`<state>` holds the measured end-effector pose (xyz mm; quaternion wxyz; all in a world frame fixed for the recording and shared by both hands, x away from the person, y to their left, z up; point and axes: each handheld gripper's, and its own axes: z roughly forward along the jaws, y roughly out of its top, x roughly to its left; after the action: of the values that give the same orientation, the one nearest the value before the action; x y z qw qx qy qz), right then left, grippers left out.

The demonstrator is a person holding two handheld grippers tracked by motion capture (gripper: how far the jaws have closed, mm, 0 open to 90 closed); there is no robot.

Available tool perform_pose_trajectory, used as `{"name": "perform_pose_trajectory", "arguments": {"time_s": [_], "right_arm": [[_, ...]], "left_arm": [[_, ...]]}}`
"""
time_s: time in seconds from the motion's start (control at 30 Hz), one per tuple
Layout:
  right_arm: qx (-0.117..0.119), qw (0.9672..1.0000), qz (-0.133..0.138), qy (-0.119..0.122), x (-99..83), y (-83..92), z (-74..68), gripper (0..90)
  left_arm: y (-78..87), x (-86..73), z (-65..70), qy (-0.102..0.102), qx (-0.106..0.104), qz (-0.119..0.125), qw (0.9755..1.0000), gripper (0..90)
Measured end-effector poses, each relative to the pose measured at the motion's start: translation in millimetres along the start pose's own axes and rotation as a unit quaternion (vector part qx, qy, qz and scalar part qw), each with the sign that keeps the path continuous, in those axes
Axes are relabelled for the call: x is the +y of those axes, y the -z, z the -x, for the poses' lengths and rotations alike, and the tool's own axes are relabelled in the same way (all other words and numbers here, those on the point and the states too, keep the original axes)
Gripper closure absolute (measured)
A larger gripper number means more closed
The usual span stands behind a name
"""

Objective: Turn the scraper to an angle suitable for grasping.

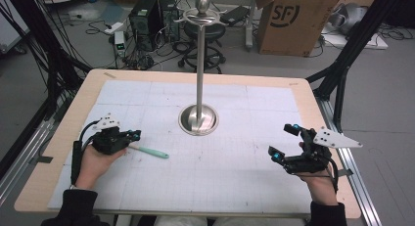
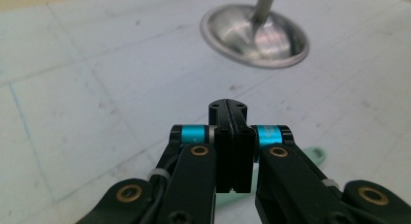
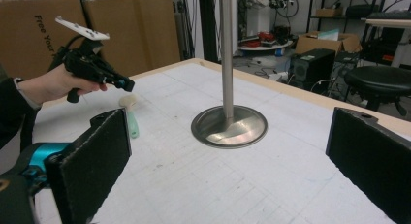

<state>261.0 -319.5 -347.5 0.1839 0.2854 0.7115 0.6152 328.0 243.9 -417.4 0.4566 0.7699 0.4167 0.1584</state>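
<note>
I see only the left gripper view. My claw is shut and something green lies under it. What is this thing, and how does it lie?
Observer: In the high view it is a mint-green tool with a long handle, flat on the white mat. The left claw is over its left end.
Operator: Where is the other claw?
Observer: The right claw is open at the mat's right side, far from the tool.
Operator: I see a steel base. What stands on it?
Observer: A thin pole rises to side arms and a ball on top.
</note>
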Motion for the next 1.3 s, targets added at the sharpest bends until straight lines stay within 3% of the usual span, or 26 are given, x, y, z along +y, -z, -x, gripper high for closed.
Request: {"name": "perform_pose_trajectory", "arguments": {"time_s": [0.23, 0.27, 0.33, 0.43, 0.7, 1.07, 1.3], "right_arm": [[0.012, 0.9999, -0.012, -0.002, -1.8, -8.8, -0.8, 1.2], [0.012, 0.9998, -0.016, -0.001, -2.2, -10.3, -0.5, 1.2], [0.013, 0.9997, -0.018, -0.001, -2.9, -12.3, 0.1, 1.2], [0.014, 0.9997, -0.02, -0.002, -3.7, -13.2, 0.3, 1.2], [0.013, 0.9997, -0.021, -0.006, -4.5, -11.3, 0.7, 1.2], [0.013, 0.9995, -0.027, -0.009, -6.8, -15.4, 2.6, 1.2], [0.02, 0.9993, -0.03, -0.005, -6.4, -20.5, 1.4, 1.2]], "left_arm": [[-10.3, -8.6, -11.6, 0.011, 0.02, -0.021, 0.9995, 89.9], [-16.8, -10.3, -13.5, 0.01, 0.028, -0.038, 0.9989, 90.0], [-19.6, -10.9, -13.3, 0.005, 0.031, -0.043, 0.9986, 90.0], [-26.7, -13.4, -11.9, -0.017, 0.041, -0.07, 0.9965, 90.0], [-25.2, -13.3, -7.1, -0.033, 0.054, -0.08, 0.9948, 89.7], [2.2, -30.2, 1.9, -0.016, 0.023, -0.093, 0.9952, 90.0], [11.7, -35.0, 10.5, -0.019, 0.027, -0.088, 0.9956, 90.0]]}}
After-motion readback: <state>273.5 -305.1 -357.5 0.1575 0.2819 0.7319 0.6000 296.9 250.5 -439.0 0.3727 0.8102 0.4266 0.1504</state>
